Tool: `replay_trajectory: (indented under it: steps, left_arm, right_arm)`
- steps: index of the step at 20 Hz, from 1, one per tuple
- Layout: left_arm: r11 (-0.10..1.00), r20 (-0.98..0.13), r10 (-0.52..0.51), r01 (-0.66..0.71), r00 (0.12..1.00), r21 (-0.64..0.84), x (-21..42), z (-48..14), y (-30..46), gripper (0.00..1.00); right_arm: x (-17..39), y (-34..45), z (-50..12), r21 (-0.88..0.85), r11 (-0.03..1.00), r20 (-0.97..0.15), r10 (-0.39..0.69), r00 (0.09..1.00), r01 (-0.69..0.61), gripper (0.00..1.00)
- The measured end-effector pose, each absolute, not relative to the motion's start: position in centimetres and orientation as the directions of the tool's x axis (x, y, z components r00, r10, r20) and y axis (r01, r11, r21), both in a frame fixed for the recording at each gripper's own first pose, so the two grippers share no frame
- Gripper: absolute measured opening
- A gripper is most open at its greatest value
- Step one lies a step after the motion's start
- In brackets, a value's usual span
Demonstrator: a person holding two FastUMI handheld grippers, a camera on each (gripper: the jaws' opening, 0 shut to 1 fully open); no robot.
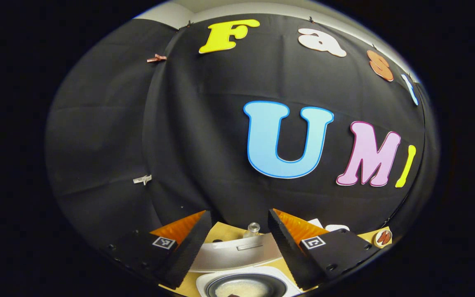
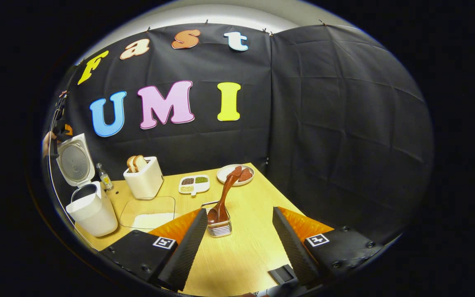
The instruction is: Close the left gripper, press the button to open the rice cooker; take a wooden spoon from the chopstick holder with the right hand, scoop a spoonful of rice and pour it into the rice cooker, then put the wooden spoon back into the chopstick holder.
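The white rice cooker stands open at the table's left edge, its lid raised. In the left gripper view I look down on its lid and into its inner pot, which holds pale grains. My left gripper hovers open above the cooker, empty. A dark wooden spoon leans in the metal chopstick holder, bowl end down. My right gripper is open and empty, with the holder just ahead between its fingers. A glass tray of white rice lies left of the holder.
A toaster with bread stands behind the rice tray. Beside it lie a small divided dish of grains and a plate of red food. A little glass bottle stands by the cooker. A hand shows above the cooker lid.
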State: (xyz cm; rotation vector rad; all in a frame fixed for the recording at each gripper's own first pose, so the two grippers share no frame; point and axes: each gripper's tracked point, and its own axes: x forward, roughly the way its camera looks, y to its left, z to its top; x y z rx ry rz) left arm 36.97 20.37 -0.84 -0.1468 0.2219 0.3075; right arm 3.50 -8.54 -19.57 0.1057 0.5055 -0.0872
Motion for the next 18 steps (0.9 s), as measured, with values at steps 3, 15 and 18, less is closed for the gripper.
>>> replay_trajectory:
  steps: [3,15,18]
  left_arm:
    - [0.936,-0.306,0.298,-0.340,0.904,-0.091,36.9,-2.3,20.2,0.96]
    - [0.914,-0.495,0.301,-0.395,0.815,-0.094,28.1,-7.8,12.1,0.98]
    - [0.911,-0.544,0.293,-0.403,0.786,-0.091,25.4,-11.3,10.1,0.98]
  right_arm:
    - [3.6,-7.8,-19.9,0.092,0.991,-0.491,-0.037,0.870,0.094,0.98]
    - [7.9,-4.6,-21.8,0.175,0.982,-0.474,0.148,0.868,-0.072,0.98]
    - [8.4,-4.1,-22.3,0.175,0.975,-0.477,0.207,0.854,-0.138,0.98]
